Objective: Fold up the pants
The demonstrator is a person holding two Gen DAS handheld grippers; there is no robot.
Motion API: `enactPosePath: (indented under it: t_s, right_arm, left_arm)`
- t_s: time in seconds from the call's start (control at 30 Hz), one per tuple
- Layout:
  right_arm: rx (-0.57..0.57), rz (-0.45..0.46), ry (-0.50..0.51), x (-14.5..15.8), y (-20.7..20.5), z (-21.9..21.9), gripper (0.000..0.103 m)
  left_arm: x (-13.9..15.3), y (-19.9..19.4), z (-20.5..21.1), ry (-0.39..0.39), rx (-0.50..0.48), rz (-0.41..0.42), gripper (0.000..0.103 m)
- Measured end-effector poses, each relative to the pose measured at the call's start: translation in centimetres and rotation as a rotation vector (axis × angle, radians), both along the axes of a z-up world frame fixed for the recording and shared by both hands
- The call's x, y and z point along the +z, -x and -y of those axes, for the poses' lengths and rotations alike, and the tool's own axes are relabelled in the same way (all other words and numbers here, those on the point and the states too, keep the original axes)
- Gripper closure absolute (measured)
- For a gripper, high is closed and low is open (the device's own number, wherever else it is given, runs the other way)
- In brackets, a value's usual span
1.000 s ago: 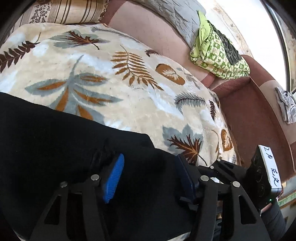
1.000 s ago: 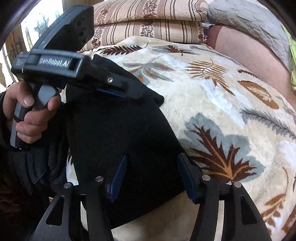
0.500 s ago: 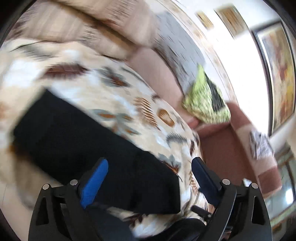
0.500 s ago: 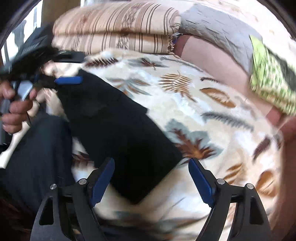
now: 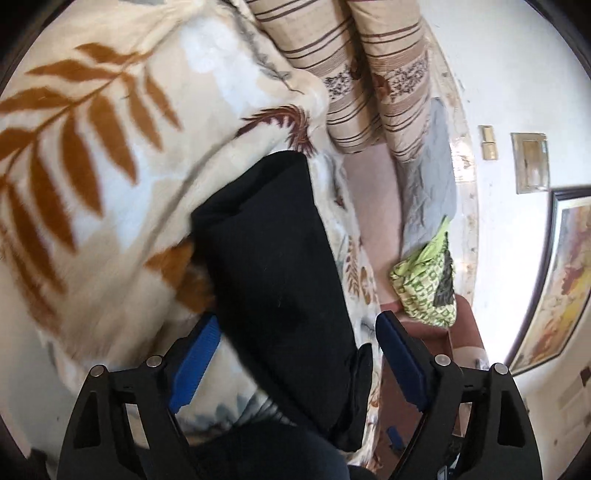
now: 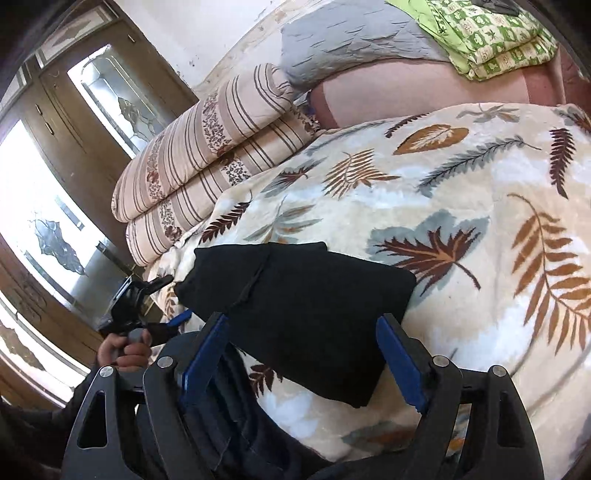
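Note:
The black pants (image 6: 306, 310) lie folded into a compact rectangle near the front edge of the leaf-print blanket (image 6: 461, 206). They also show in the left wrist view (image 5: 273, 266), running away from the camera. My left gripper (image 5: 295, 363) is open and empty, drawn back above the pants' near end. It also shows at the left of the right wrist view (image 6: 147, 306), held in a hand. My right gripper (image 6: 303, 360) is open and empty, held back from the pants' near edge.
Two striped rolled cushions (image 6: 207, 162) lie at the far end of the blanket. A grey quilted cushion (image 6: 347, 48) and a green patterned folded cloth (image 6: 491, 33) rest on the pink sofa back. A door with glass panes (image 6: 55, 206) stands at the left.
Both grippers have opened, let go of the pants and pulled back from them. The left camera has swung round. The pants now lie folded on the blanket.

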State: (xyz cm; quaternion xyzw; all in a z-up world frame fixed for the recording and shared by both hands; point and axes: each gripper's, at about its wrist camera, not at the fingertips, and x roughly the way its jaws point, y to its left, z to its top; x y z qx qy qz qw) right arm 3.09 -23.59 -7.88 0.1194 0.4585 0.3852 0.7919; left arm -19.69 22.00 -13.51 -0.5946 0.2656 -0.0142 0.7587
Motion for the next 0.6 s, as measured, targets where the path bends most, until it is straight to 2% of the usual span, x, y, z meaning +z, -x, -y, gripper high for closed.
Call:
enactPosePath:
  t_s: [0.13, 0.17, 0.2, 0.27, 0.3, 0.37, 0.43, 0.5, 0.53, 0.6]
  right_arm:
    - [0.022, 0.005, 0.016, -0.1, 0.1, -0.5, 0.02]
    - [0.024, 0.007, 0.018, -0.1, 0.3, -0.5, 0.02]
    - [0.027, 0.008, 0.016, -0.1, 0.3, -0.5, 0.02]
    - [0.029, 0.006, 0.005, -0.1, 0.3, -0.4, 0.02]
    - [0.026, 0.003, 0.003, -0.1, 0.3, -0.3, 0.02]
    - [0.022, -0.007, -0.004, -0.2, 0.2, -0.1, 0.02]
    - [0.019, -0.012, -0.006, -0.3, 0.1, -0.1, 0.02]
    - [0.016, -0.018, -0.006, -0.3, 0.1, -0.1, 0.02]
    - [0.015, -0.019, -0.007, -0.4, 0.0, -0.1, 0.02]
    - [0.011, -0.022, -0.01, -0.4, 0.0, 0.1, 0.02]
  left_arm:
    - [-1.9, -0.1, -0.3, 0.025, 0.022, 0.052, 0.018]
    - [-2.4, 0.0, -0.4, 0.03, 0.027, 0.058, 0.023]
    - [-2.6, 0.3, -0.4, 0.033, 0.038, 0.054, 0.029]
    - [-3.0, 0.8, -0.5, 0.025, 0.055, 0.016, 0.065]
    - [-3.5, 1.0, -0.5, 0.024, 0.067, -0.015, 0.073]
    - [-3.6, 1.7, -0.5, 0.027, 0.073, -0.021, 0.078]
    - [-2.8, 1.9, 0.2, -0.043, 0.073, -0.043, 0.084]
    - [-1.2, 1.9, 1.1, -0.152, 0.069, -0.064, 0.087]
    - [-0.1, 1.9, 1.7, -0.217, 0.065, -0.072, 0.089]
    - [2.9, 1.8, 3.6, -0.396, 0.046, -0.075, 0.091]
